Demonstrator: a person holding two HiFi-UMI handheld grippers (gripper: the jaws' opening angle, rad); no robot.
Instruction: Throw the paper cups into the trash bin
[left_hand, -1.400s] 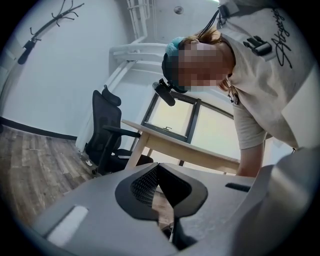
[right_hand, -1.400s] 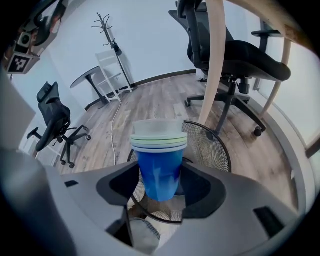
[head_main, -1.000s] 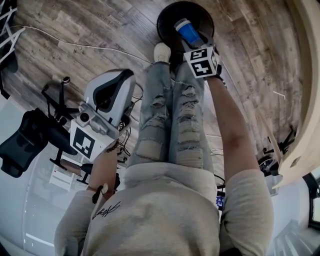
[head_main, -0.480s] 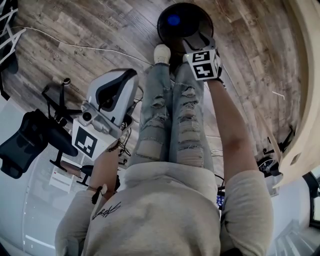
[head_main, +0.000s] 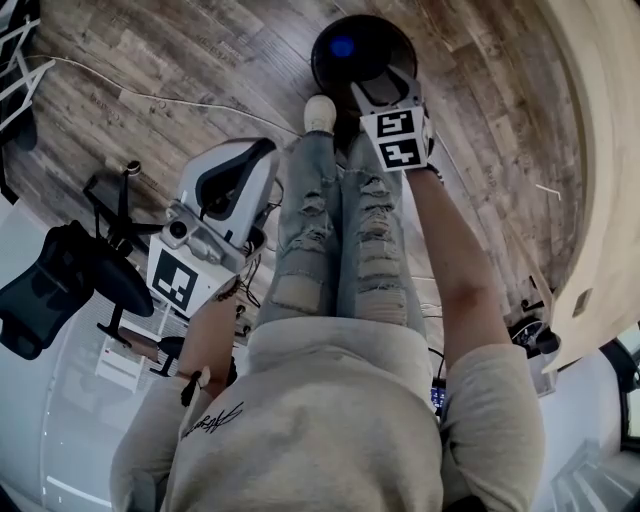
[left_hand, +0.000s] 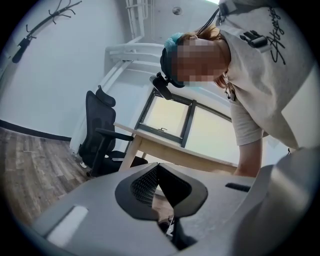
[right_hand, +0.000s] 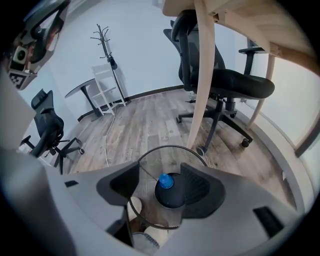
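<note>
Head view: the trash bin (head_main: 405, 45) stands on the wood floor at the far end of the scene, just beyond my white shoe (head_main: 320, 108). A blue paper cup (head_main: 343, 46) sits down inside it, left of centre. My right gripper (head_main: 385, 88) hangs over the bin's near rim. My left gripper (head_main: 225, 185) is well apart from it, near my left hip.

Left gripper view: these jaws are pressed together with nothing between them, and they point up and away from the bin. Only a desk and an office chair show behind them.

Right gripper view: my jaws stand apart and hold nothing. Through the gap I look straight down into the wire bin, where the cup (right_hand: 165, 181) rests on the dark bottom, well below the pads. It shows as a small blue round, so I judge that its long axis points roughly up at me. I cannot tell whether mouth or base faces me.

I expect such a cup to be very light, thin-walled and easy to crush. For another one I would close gently across the side wall just under the rim, where the rolled edge stiffens it. No other cup is in sight.
</note>
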